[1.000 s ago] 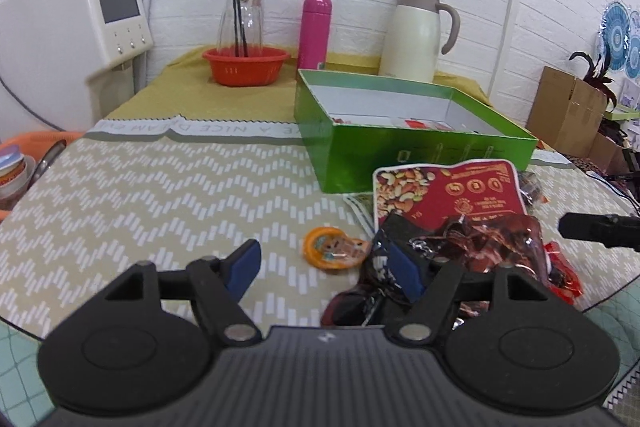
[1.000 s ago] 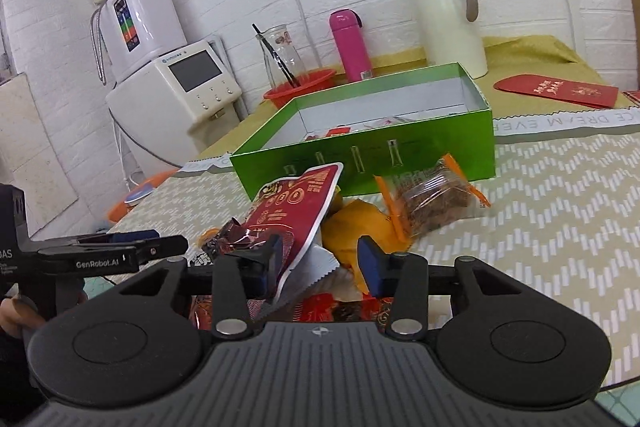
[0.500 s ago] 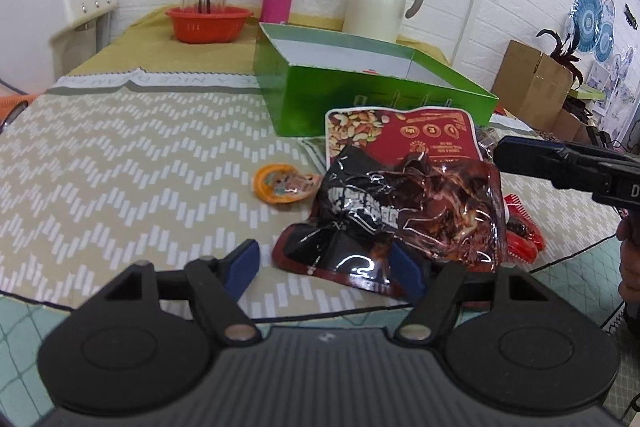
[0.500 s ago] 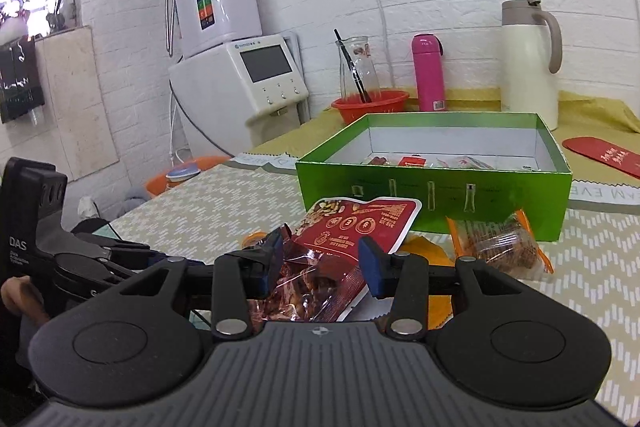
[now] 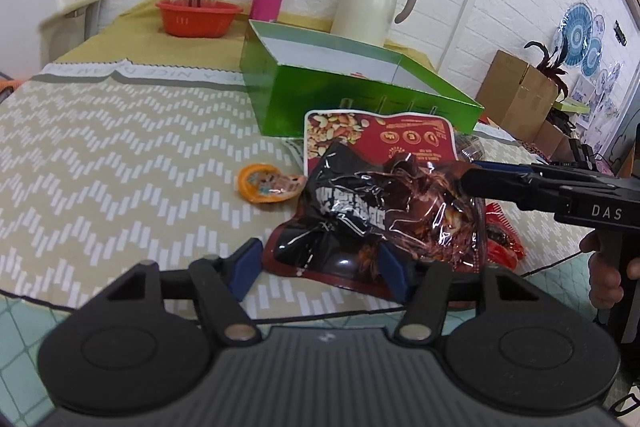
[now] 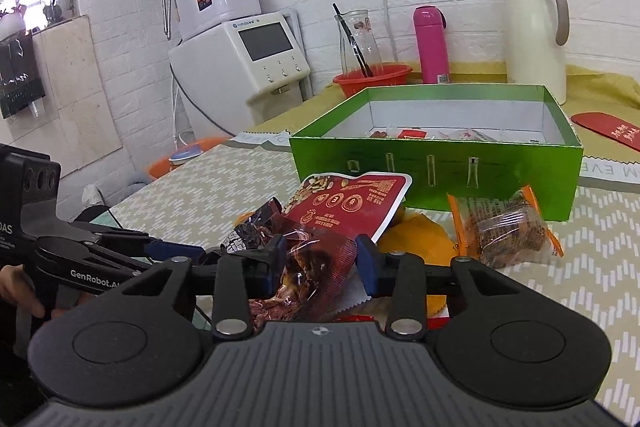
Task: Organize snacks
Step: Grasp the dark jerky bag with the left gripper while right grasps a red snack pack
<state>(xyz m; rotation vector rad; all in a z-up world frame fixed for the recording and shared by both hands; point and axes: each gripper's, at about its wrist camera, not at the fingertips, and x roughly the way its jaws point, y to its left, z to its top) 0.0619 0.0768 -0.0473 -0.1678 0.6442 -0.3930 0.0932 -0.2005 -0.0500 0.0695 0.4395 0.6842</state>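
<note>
Left wrist view | left tool (image 5: 320, 267) closing around dark meat-snack pouch (image 5: 384, 211) | right tool (image 6: 318, 263) closing on pouch's far edge | nut packet (image 5: 380, 135) lying behind, blocking green box (image 5: 360, 99)

Far beyond the fingers, a cream jug (image 6: 534, 39) is standing by the wall, a pink bottle (image 6: 431, 45) is sitting to its left, and a glass carafe (image 6: 357, 39) is resting in a red bowl (image 6: 374, 78). Off left, a white dispenser (image 6: 244, 61) is standing.
</note>
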